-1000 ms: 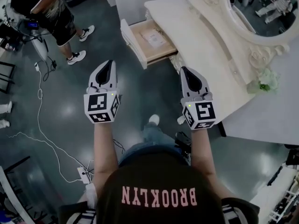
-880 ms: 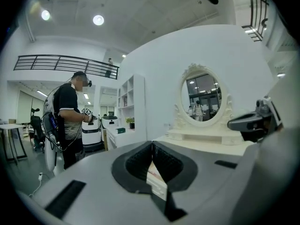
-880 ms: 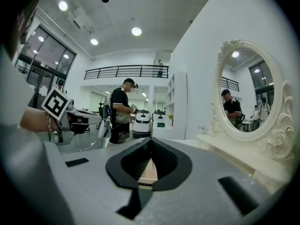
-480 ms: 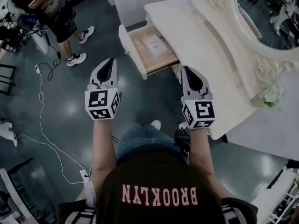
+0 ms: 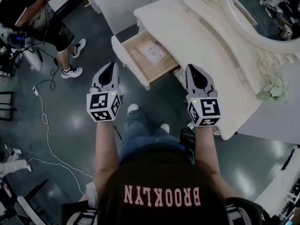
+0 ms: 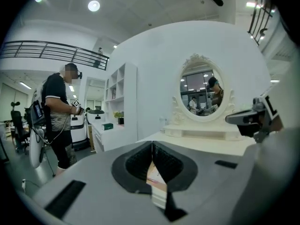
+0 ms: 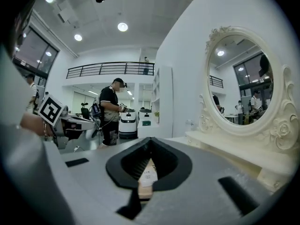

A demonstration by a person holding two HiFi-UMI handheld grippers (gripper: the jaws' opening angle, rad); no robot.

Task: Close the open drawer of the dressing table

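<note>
Dark, glossy floor all round, and on it stands the cream desk, its big oval mirror rising at the back and a small spray of pale flowers by the mirror's base at the desk's right end. Now the one to watch: the drawer is pulled well out of the desk's front, wooden bottom on show, a sheet of paper lying flat inside. Left gripper hangs out in front of the desk, just beside the drawer's white front panel and, from the head view, apart from it. Its jaws are pressed tight together, pads meeting at the tip, nothing held, only the drawer's paper showing through the gap beneath. Right gripper sits close in at the desk's front edge, just beside the spot where the drawer's side runs into the desk. Its pads are together too, and empty. Both point roughly level, toward the desk. Off beyond the desk's left end a person in dark clothes stands on the floor, and a white cable snakes across it, well apart from the drawer.
</note>
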